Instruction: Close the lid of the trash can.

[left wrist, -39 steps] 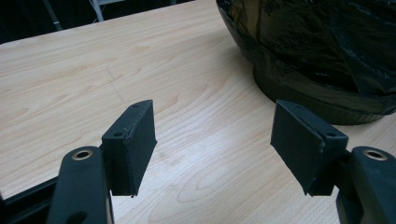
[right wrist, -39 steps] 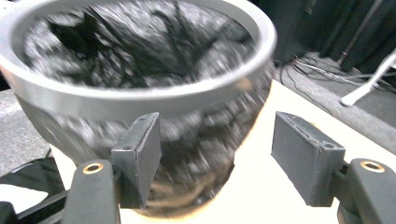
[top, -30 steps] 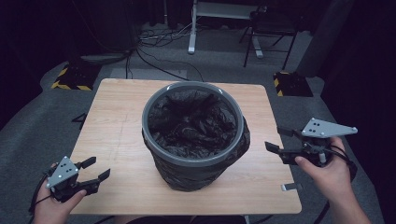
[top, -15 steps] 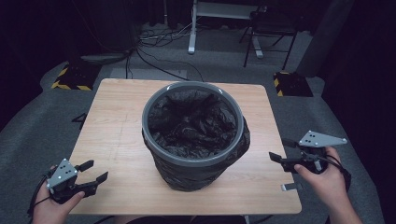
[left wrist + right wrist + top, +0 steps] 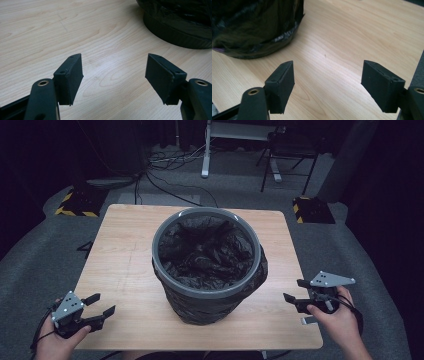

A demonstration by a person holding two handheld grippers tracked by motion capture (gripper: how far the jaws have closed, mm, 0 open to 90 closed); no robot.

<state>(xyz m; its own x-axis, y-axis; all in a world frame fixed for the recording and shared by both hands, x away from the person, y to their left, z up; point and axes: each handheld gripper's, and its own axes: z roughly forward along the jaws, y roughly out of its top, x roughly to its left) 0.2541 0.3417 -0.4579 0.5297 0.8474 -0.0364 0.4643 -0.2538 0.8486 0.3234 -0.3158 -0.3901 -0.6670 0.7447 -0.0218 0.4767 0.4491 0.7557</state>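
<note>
Black plastic bag (image 5: 207, 251) is lining the grey bin (image 5: 206, 290), which is standing mid-counter (image 5: 125, 265), a bit toward the near edge; liner is crumpled inside, folded over the rim and sagging down the outer wall. Both claws are sitting well apart from it, w/ nothing touching. Left claw (image 5: 98, 304) is resting low at the near left corner, jaws spread wide, holding nothing. Right claw (image 5: 297, 291) is hovering by the near right edge; its jaws have just been opening, nothing btwn them. Looks like a lull or approach stage. Next move, imo, is needing both claws brought in to the bin's sides or the bag's rim.
</note>
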